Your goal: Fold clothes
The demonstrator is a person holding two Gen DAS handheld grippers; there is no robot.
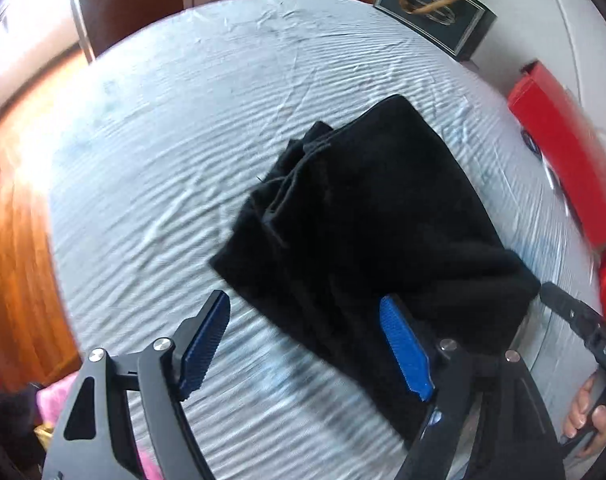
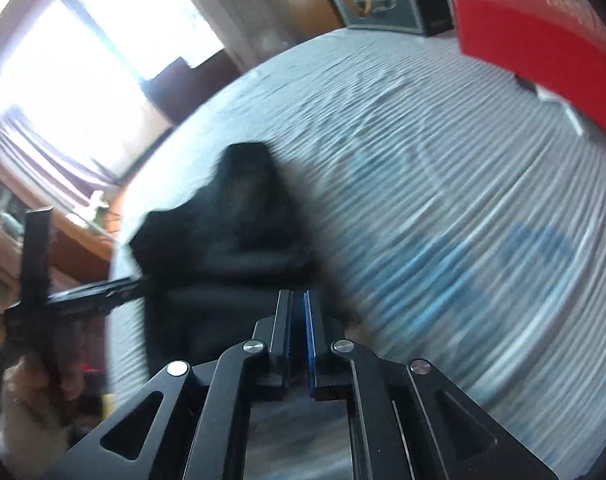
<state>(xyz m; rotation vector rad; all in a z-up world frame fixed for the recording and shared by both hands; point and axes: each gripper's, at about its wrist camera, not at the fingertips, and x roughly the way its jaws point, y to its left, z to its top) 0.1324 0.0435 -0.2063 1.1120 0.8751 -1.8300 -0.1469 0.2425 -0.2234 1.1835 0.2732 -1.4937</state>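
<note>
A black garment (image 1: 367, 216) lies partly folded on the pale blue striped bed sheet (image 1: 175, 152). My left gripper (image 1: 307, 312) is open above the garment's near left edge, its blue pads (image 1: 407, 348) spread wide and holding nothing. My right gripper (image 2: 299, 304) is shut, the pads pressed together at the garment's near edge (image 2: 239, 240); the blurred right wrist view does not show cloth between them. The right gripper's tip also shows at the right edge of the left wrist view (image 1: 559, 300), touching the garment's corner.
A red box (image 1: 563, 152) and a dark gift bag (image 1: 435, 12) sit along the bed's far right side by the white wall. Wooden floor (image 1: 19, 272) lies left of the bed. Pink cloth (image 1: 59, 400) lies at lower left.
</note>
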